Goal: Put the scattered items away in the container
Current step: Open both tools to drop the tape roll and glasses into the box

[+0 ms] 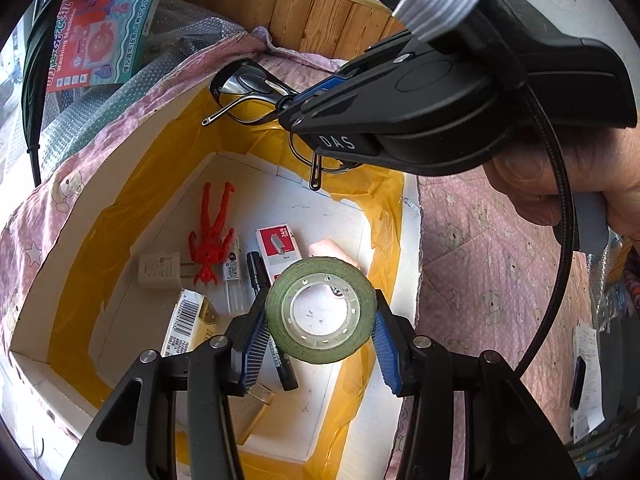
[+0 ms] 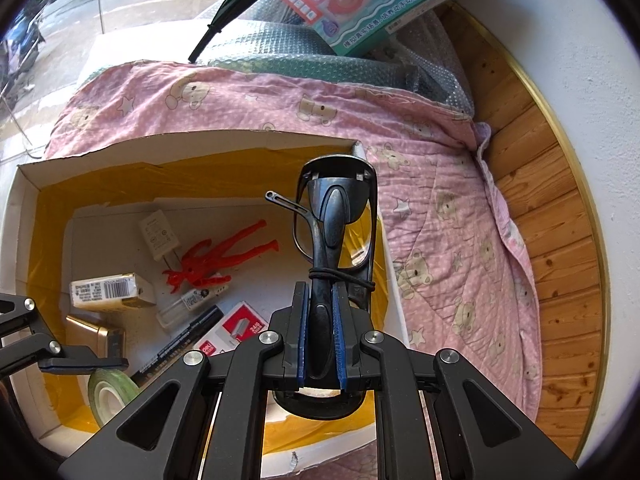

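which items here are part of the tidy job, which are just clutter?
Job: box, tape in left tool, glasses in right tool, red figure, charger, marker, staples.
Clutter: toy carton, bubble wrap, quilt.

Black linkage gripper (image 1: 320, 344), blue ribbed fingers (image 1: 256, 350), silver screws, white "DAS" marking, black cable

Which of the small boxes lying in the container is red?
The staples box, red with white lettering, beside the black marker; the barcode carton is white and gold.
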Action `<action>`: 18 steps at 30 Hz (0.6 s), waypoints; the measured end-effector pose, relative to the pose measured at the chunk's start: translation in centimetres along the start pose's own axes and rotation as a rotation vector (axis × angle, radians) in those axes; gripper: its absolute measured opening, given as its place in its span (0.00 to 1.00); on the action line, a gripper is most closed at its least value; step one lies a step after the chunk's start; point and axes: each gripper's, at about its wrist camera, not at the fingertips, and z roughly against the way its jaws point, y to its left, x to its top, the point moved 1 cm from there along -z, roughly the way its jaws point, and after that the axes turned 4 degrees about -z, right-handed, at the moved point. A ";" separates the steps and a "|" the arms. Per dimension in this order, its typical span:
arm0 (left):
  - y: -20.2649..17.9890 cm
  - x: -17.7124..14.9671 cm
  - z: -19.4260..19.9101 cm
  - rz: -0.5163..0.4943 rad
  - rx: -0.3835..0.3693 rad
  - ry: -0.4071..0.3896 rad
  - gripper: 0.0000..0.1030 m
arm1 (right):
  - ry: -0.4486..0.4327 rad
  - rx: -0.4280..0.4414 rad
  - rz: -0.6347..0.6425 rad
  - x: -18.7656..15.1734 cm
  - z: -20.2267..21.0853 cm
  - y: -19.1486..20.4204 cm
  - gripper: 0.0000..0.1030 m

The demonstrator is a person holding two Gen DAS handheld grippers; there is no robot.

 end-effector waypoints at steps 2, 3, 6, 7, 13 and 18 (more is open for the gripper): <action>0.3 0.2 -0.3 0.031 -0.010 0.007 0.47 | 0.011 0.005 0.010 0.0 -0.4 -0.3 0.11; 0.6 0.4 -0.4 0.055 -0.016 0.008 0.47 | 0.017 0.008 0.015 -0.1 -0.6 -0.3 0.12; 1.7 0.4 -0.8 0.128 -0.040 0.024 0.47 | 0.027 0.026 0.025 -0.1 -0.9 -0.5 0.12; 2.0 0.3 -1.0 0.149 -0.053 0.035 0.47 | 0.032 0.033 0.030 -0.2 -1.0 -0.5 0.12; 3.2 0.3 -2.1 0.255 -0.113 0.089 0.47 | 0.058 0.067 0.035 -0.1 -1.6 -0.6 0.12; 1.7 1.1 -3.0 0.238 -0.135 0.110 0.47 | 0.063 0.087 0.023 0.0 -1.9 -0.8 0.11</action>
